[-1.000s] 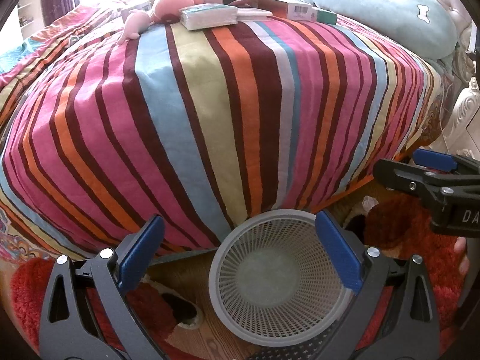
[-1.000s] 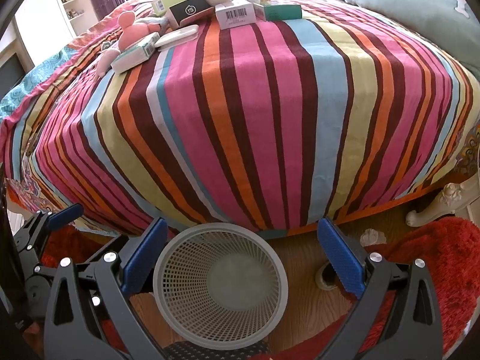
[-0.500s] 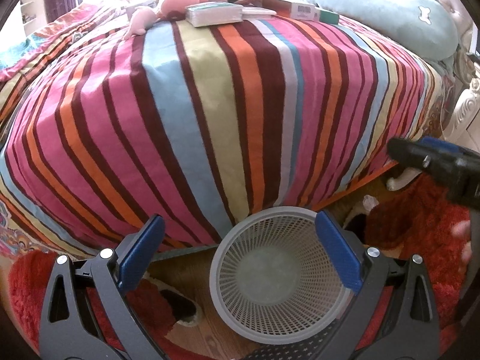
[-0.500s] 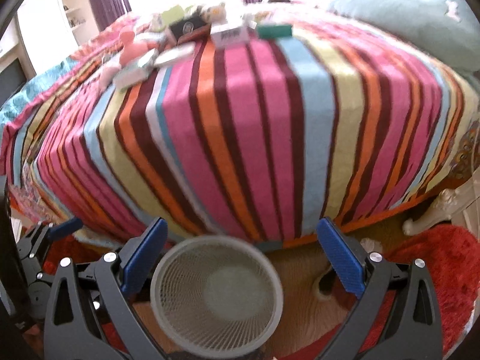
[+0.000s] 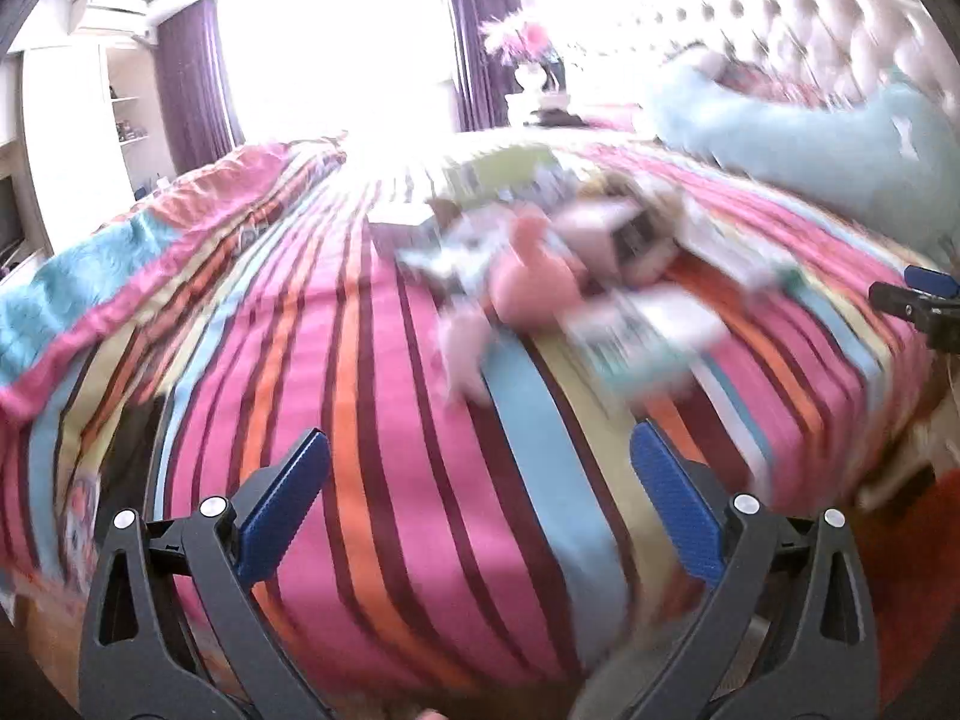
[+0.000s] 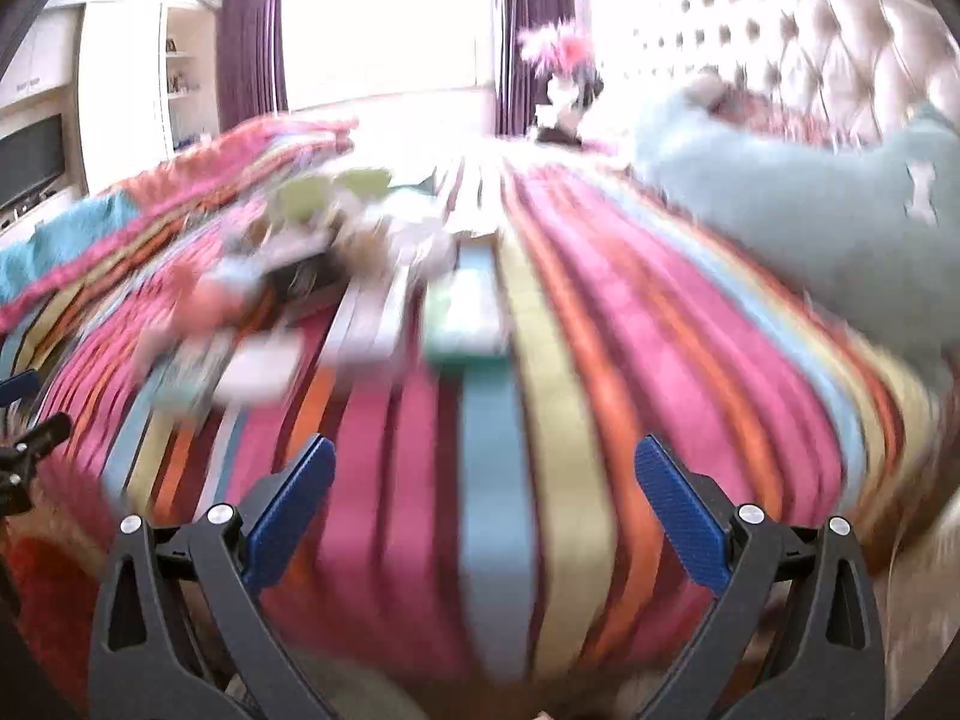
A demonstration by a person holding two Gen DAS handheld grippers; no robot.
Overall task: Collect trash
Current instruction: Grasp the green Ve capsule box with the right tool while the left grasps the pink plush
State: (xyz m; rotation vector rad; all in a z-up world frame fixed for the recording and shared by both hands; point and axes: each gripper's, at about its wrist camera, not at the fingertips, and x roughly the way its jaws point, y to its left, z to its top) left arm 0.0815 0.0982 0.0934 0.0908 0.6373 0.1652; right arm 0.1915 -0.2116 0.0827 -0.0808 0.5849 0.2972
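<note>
Both views are blurred by motion. A cluster of boxes and packets (image 5: 636,324) lies around a pink plush toy (image 5: 528,288) in the middle of the striped bed (image 5: 372,420). In the right wrist view the same boxes (image 6: 372,324) and a green box (image 6: 468,318) lie ahead on the bed (image 6: 600,420). My left gripper (image 5: 480,474) is open above the near part of the bed, nothing between its blue pads. My right gripper (image 6: 483,474) is open too and holds nothing. The right gripper's tip (image 5: 918,300) shows at the left wrist view's right edge. The basket is out of view.
A long pale blue pillow (image 5: 810,144) lies along the tufted headboard (image 6: 810,60) at the right. A bunched quilt (image 5: 120,282) sits at the bed's left side. White shelves (image 5: 72,138) and purple curtains stand behind. A red rug (image 6: 42,594) lies on the floor.
Both grippers have swung up from the white mesh basket on the floor to face across the bed top. The basket has dropped out of both views. Both stay open.
</note>
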